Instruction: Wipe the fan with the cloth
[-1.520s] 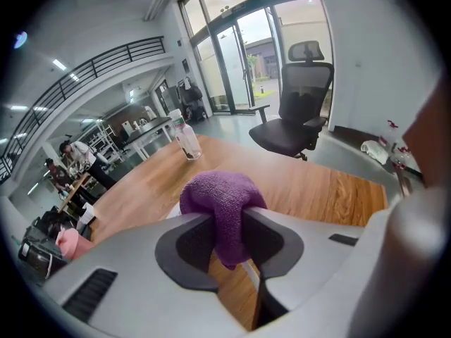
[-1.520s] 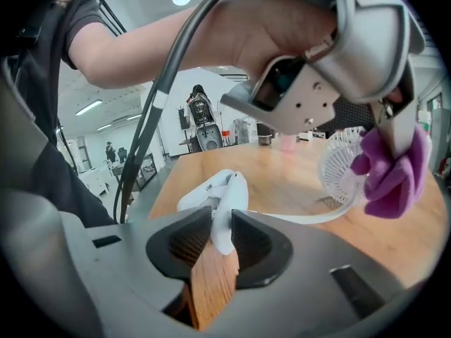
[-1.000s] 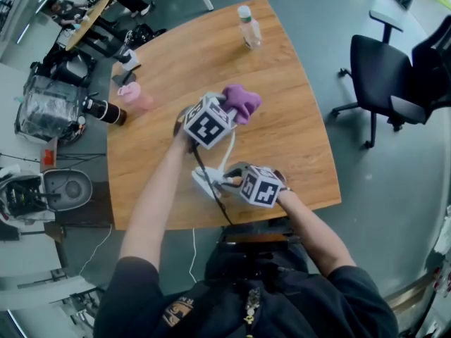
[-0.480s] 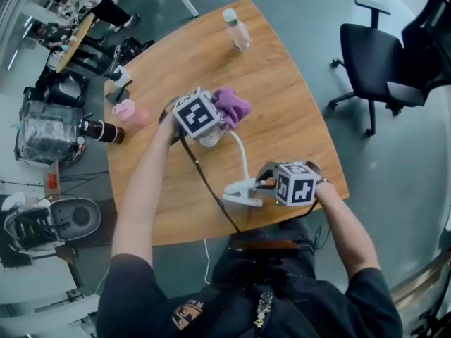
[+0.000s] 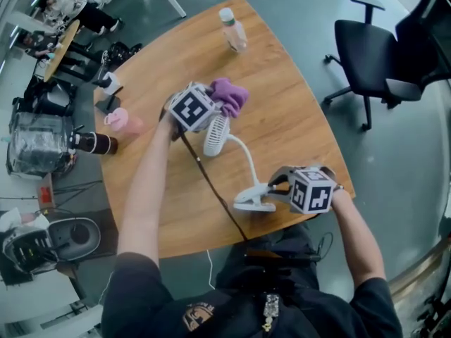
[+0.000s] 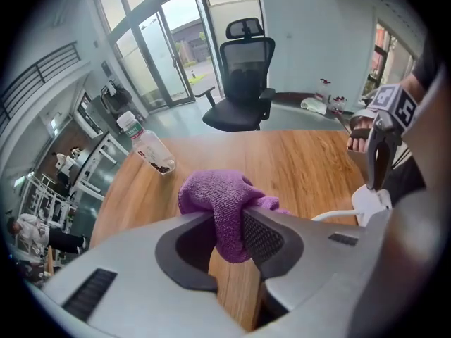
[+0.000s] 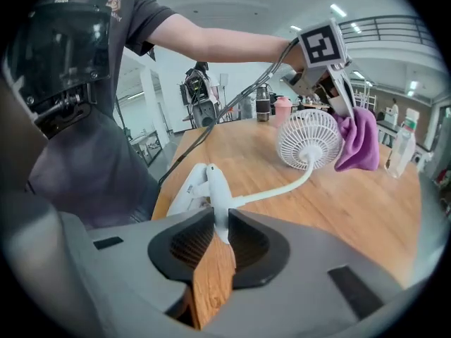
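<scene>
The left arm (image 5: 151, 182) reaches straight out over the wooden surface (image 5: 282, 118), forearm bare. It holds the left gripper (image 6: 227, 218) tipped steeply downward above the middle of the surface. That gripper's jaws stand narrow, clamped on a purple cloth (image 5: 229, 96), which bunches up past the pads and hangs a little below them. The right arm (image 5: 352, 231) is bent and kept close to the body. The right gripper (image 7: 215, 234) slants down by the near edge of the surface. Its jaws have just been closing and stand narrow, pinching the white lever of the clip (image 5: 252, 199) between the pads.

The clip belongs to a white clip-on fan (image 5: 216, 134). The clip sits by the near edge, the round caged head (image 7: 309, 138) is near the middle of the surface, and a curved gooseneck (image 5: 246, 162) joins the two. The fan's long axis therefore runs outward from the person, from the right gripper toward the left one. In the right gripper view the neck enters the hub of the cage, so the back of the head faces that gripper and the front points away toward the far side. The cloth hangs at the head's rim on the side away from the clip. It seems to touch the cage, though contact cannot be told for sure.

A plastic bottle (image 5: 232, 28) stands near the far edge, well apart. A black office chair (image 5: 373, 41) stands on the floor beyond.
</scene>
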A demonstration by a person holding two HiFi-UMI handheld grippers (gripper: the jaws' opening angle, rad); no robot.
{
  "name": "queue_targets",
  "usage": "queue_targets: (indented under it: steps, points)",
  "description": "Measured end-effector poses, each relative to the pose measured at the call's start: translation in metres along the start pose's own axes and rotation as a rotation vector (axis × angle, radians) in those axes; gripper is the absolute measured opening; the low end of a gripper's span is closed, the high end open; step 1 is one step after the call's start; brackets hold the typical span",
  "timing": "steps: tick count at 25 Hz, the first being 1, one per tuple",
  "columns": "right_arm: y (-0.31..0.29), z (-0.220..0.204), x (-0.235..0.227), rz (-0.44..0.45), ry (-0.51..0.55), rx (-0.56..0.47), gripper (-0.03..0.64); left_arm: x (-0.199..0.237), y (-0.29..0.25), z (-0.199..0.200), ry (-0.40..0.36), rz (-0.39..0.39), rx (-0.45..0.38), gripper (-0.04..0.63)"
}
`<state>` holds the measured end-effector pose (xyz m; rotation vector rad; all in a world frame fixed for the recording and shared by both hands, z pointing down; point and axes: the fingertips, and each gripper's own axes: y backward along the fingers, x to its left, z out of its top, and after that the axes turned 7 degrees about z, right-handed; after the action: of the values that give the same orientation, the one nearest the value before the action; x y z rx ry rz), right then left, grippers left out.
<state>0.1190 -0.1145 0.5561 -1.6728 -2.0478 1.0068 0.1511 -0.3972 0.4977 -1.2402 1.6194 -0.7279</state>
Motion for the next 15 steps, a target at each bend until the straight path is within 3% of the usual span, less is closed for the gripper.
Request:
queue_targets:
  steps: [6,9,15]
  points:
    - [0.005,-0.004,0.001,-0.016,-0.050,0.024,0.074,0.004,-0.024,-0.018,0.043,-0.040,-0.021,0.095]
    - [0.011,-0.008,0.000,-0.045,-0.076,0.044,0.074,0.008,-0.026,-0.036,0.138,-0.059,-0.057,0.095]
    - [0.035,-0.005,-0.009,-0.170,-0.215,-0.056,0.075,0.039,-0.002,-0.072,0.281,0.053,-0.152,0.095]
